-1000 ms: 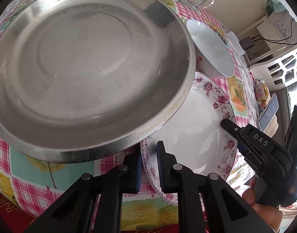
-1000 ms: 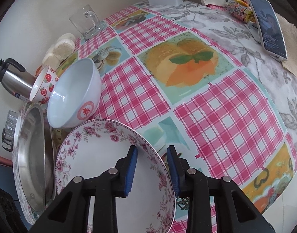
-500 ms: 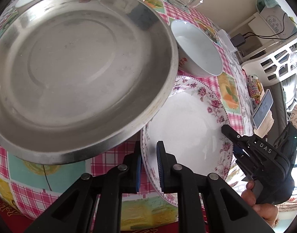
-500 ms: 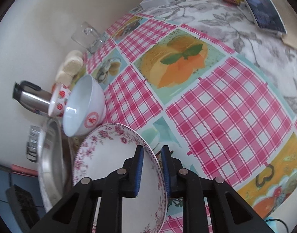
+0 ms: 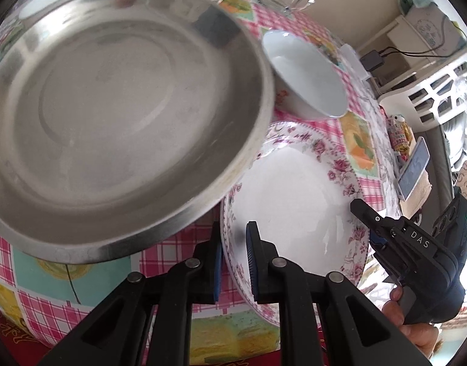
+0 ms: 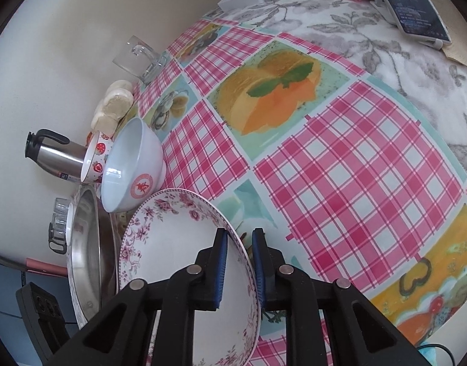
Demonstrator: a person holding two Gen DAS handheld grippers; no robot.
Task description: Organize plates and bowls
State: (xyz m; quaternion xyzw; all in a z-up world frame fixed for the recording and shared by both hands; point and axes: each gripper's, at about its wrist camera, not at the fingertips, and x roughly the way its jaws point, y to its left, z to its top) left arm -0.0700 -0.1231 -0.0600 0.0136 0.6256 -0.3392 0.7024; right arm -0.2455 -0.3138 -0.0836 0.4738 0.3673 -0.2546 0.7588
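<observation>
Steel comes first: the large steel plate (image 5: 117,122) fills the left wrist view ahead and left of your left fingers, raised and tilted, its near rim just ahead of the left pad; I cannot tell what supports it. Under everything lies the checked tablecloth (image 6: 355,183), pink plaid with fruit panels, spreading ahead and right of your right fingers. The floral plate (image 5: 294,201) sits next in size, its rim passing between the pads of both tools. Your left gripper (image 5: 235,262) has its pads narrowly parted around the near rim, a slight gap showing on the right side; whether it presses the rim I cannot tell. Your right gripper (image 6: 239,267) likewise straddles the opposite rim with a visible gap on the right pad; grip unconfirmed. Ahead of the floral plate stands the white bowl (image 6: 132,164) bearing a red emblem, tilted against a strawberry cup (image 6: 96,160). Beyond those, left of your right fingers, stand a steel flask (image 6: 55,155) and a glass mug (image 6: 139,58). A phone (image 6: 413,6) lies far ahead to the right.
</observation>
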